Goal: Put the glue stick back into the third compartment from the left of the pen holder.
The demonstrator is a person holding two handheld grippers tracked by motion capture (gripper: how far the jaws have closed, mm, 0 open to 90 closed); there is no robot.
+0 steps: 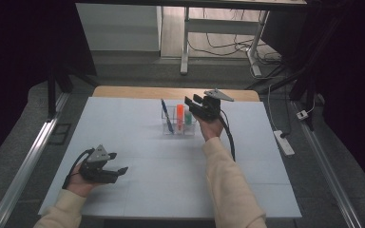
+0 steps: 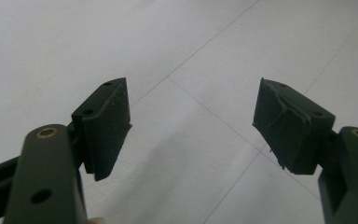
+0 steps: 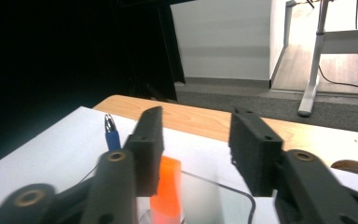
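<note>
Right gripper above the clear pen holder, left gripper resting apart

The right gripper (image 1: 193, 103) hovers over the far-middle clear holder (image 1: 179, 127) with blue pen (image 1: 167, 116), orange marker (image 1: 179, 114) and green item (image 1: 188, 118); its jaws are released, nothing between. The left gripper (image 1: 117, 163), near left on the white table (image 1: 138, 190), is spread wide and empty

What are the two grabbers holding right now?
Nothing. The left gripper is open over the bare white table. The right gripper is open too, above the orange marker in the clear holder.
</note>
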